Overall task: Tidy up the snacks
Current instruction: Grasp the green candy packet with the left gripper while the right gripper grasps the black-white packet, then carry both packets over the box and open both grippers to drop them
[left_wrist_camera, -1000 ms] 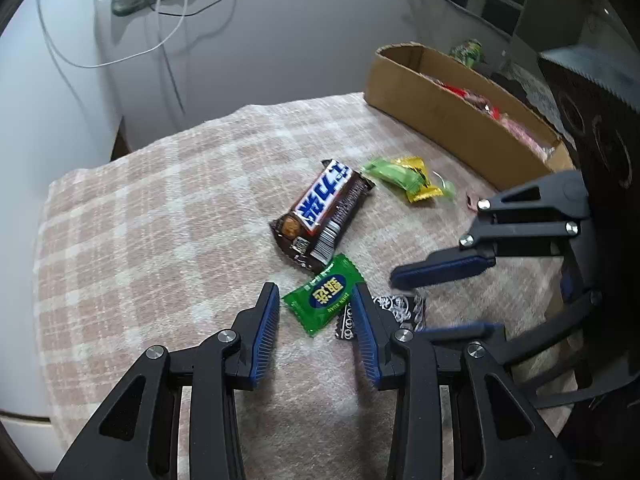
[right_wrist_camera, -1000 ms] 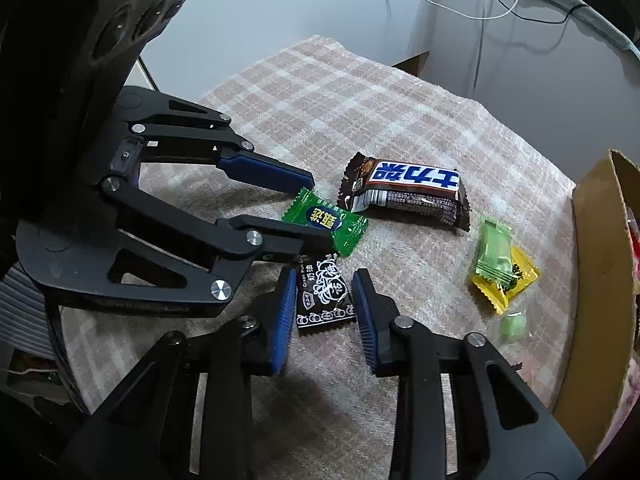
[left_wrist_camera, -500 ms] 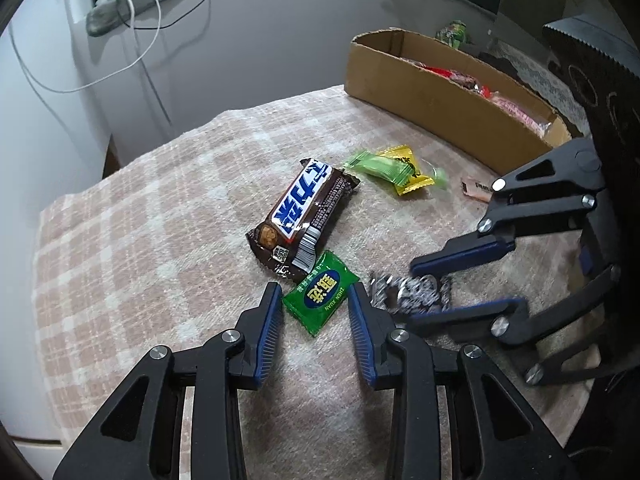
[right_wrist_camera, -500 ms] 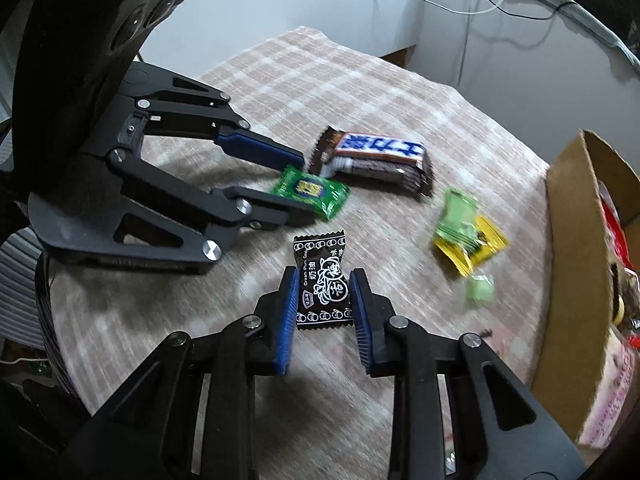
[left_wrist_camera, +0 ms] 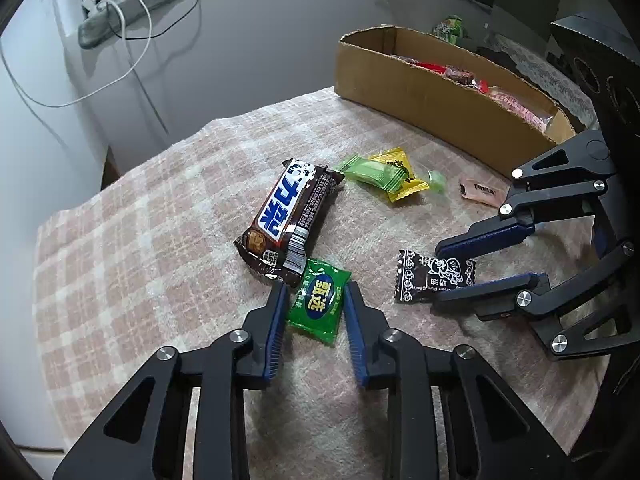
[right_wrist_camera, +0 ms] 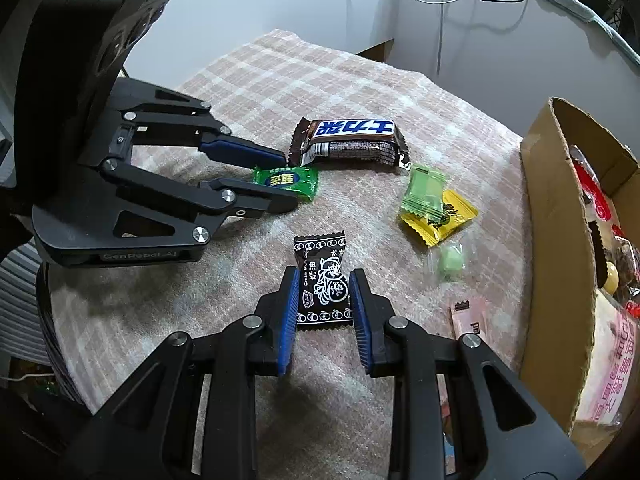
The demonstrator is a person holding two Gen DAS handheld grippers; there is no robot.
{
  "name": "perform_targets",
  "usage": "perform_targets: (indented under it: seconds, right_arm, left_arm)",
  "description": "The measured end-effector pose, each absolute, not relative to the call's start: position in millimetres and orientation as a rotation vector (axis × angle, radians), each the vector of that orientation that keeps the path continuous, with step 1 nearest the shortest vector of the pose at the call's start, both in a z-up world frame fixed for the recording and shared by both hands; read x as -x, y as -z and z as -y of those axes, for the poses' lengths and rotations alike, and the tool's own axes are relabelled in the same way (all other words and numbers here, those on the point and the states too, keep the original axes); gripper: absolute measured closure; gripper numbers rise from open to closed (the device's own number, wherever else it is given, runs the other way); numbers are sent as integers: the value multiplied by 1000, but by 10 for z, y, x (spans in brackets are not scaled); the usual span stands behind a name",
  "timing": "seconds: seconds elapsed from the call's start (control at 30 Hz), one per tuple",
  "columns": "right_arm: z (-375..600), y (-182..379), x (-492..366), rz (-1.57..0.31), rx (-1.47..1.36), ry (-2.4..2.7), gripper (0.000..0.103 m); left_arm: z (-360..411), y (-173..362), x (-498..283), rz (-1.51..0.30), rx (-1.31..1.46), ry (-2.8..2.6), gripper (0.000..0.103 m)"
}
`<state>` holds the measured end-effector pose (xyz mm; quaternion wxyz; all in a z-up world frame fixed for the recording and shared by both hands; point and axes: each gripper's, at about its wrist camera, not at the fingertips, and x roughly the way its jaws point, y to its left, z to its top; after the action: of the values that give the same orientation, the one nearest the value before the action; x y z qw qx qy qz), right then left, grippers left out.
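Note:
My left gripper (left_wrist_camera: 316,292) is shut on a green candy packet (left_wrist_camera: 319,305), also seen in the right wrist view (right_wrist_camera: 289,179). My right gripper (right_wrist_camera: 325,280) is shut on a black candy packet (right_wrist_camera: 325,286), which also shows in the left wrist view (left_wrist_camera: 434,275). A brown Snickers bar (left_wrist_camera: 290,216) lies just beyond the green packet. A light green candy on a yellow one (left_wrist_camera: 386,174), a loose green sweet (right_wrist_camera: 450,264) and a pink packet (right_wrist_camera: 470,320) lie near the cardboard box (left_wrist_camera: 440,100).
The cardboard box (right_wrist_camera: 556,248) holds several red and pink snack packs and stands at the table's right side. The checked tablecloth (left_wrist_camera: 140,240) ends at the left and far edges, next to a grey wall with cables.
Both grippers have closed onto their candy packets. The right gripper has drawn the black packet away from the left gripper, toward the box side.

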<state>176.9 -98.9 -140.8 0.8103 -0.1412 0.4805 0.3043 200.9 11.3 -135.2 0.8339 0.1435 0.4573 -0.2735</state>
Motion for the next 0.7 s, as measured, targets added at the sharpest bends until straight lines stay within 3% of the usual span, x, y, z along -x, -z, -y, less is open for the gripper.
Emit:
perform_targets:
  seconds: [0.5, 0.7]
  right_arm:
    - [1207, 1197, -1594, -979, 239, -627, 77]
    - [1397, 966, -1526, -931, 207, -608, 77]
  left_arm:
    - [-198, 1314, -1824, -969, -221, 519, 80]
    - [-220, 1062, -1740, -920, -180, 509, 80]
